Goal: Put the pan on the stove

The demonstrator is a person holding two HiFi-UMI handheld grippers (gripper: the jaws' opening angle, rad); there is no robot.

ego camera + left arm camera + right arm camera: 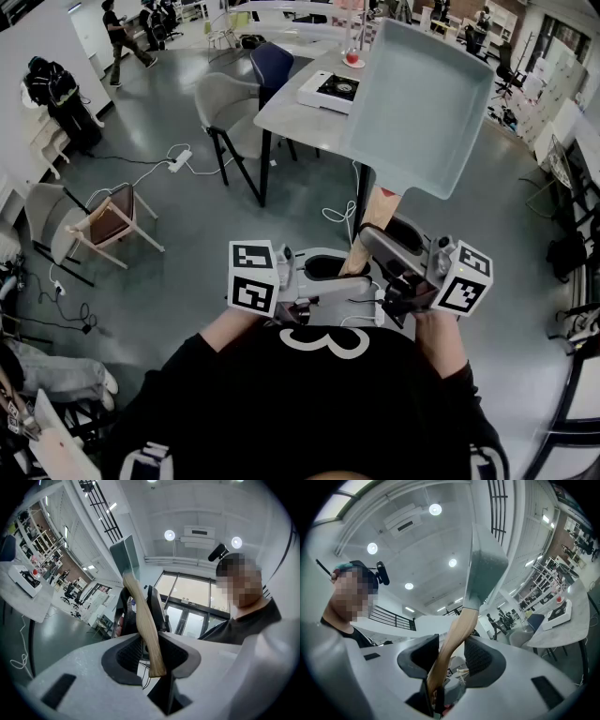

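Grey floor (187,234) is running under me; stove (330,89) is sitting by the left edge of the table (286,114). I'm holding the pan (422,94) up in mid-air, off the table. Left gripper (152,651) and right gripper (449,656) are both clamping its handle (375,214), jaws partly apart.

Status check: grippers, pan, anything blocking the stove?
Left gripper, right gripper both shut on handle. Pan held aloft, not yet on stove. Nothing seen on stove's visible part.
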